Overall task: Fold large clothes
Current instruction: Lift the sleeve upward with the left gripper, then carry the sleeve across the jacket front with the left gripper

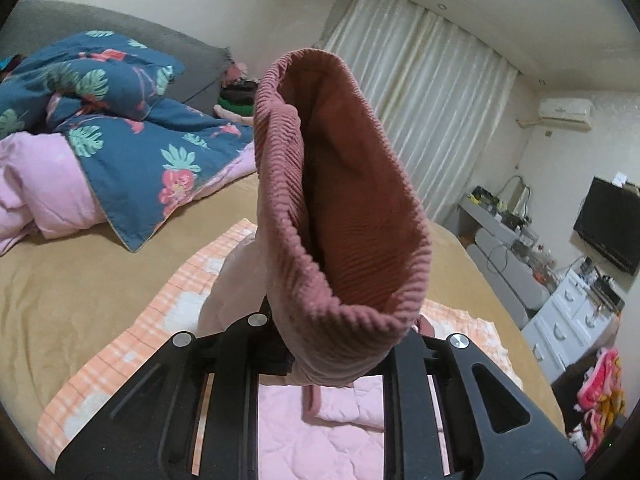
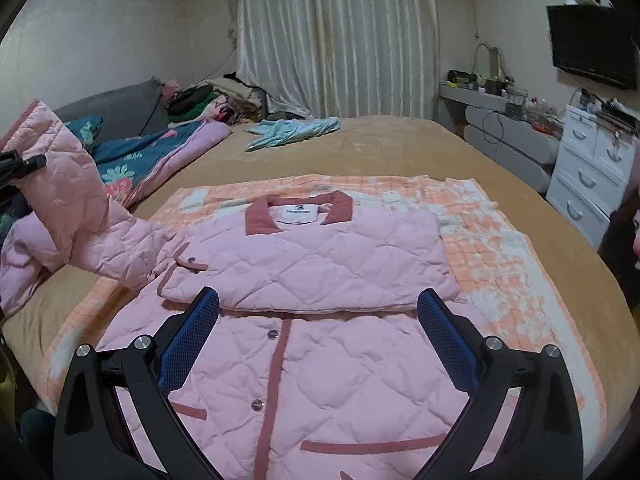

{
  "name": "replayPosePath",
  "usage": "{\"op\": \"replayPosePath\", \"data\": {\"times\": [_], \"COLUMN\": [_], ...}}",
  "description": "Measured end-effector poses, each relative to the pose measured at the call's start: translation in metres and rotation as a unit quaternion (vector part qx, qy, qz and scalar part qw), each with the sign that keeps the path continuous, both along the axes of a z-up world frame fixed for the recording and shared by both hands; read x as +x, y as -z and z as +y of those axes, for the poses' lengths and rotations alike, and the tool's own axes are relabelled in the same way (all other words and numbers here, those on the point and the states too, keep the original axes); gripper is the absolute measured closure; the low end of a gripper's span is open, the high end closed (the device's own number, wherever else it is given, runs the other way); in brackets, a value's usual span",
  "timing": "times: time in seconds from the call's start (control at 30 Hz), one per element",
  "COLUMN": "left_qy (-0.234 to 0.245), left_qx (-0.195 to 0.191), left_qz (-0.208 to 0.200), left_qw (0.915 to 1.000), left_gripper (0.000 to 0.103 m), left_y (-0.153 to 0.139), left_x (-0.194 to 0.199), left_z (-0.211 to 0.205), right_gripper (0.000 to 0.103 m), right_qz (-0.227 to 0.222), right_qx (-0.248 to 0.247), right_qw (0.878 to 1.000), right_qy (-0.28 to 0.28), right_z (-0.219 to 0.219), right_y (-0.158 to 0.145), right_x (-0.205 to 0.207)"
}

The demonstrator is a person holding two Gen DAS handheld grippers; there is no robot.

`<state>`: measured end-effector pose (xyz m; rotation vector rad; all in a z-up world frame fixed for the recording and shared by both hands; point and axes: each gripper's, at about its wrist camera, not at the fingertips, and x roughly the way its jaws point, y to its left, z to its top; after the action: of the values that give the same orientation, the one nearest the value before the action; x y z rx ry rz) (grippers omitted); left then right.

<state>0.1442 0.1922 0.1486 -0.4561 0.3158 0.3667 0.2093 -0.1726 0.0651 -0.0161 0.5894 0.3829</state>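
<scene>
The jacket [image 2: 320, 264] is pale pink, quilted in diamonds, with dusty rose trim on collar, placket and pockets; its ribbed cuff [image 1: 340, 208] is the same rose, darker inside. Under it lies a blanket [image 2: 500, 240] checked in orange and white. The bed [image 2: 400, 148] is tan. Near its left edge a duvet [image 1: 160, 152] shows teal leaves and pink flowers on navy. The curtain [image 2: 336, 36] is cream.

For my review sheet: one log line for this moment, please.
left gripper: shut on sleeve cuff, lifted | right gripper: open, empty, above pink jacket | other sleeve folded across chest
</scene>
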Motion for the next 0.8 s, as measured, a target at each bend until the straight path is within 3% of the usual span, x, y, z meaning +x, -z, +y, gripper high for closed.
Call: {"op": "replayPosePath", "data": {"times": [0.8], "left_qy": [0.091], "left_qx": [0.056], "left_qz": [0.044], "left_qw": [0.9934], "left_gripper": [0.094], "left_y": [0.017], "left_x": [0.072], "left_z": [-0.11], "right_gripper": [0.004], "right_qz": [0.002], "right_qx": [0.034], "right_qw": [0.999], "right_qy": [0.041], "right_z": [-0.068], "right_y": [0.018], "right_x": [0.008]}}
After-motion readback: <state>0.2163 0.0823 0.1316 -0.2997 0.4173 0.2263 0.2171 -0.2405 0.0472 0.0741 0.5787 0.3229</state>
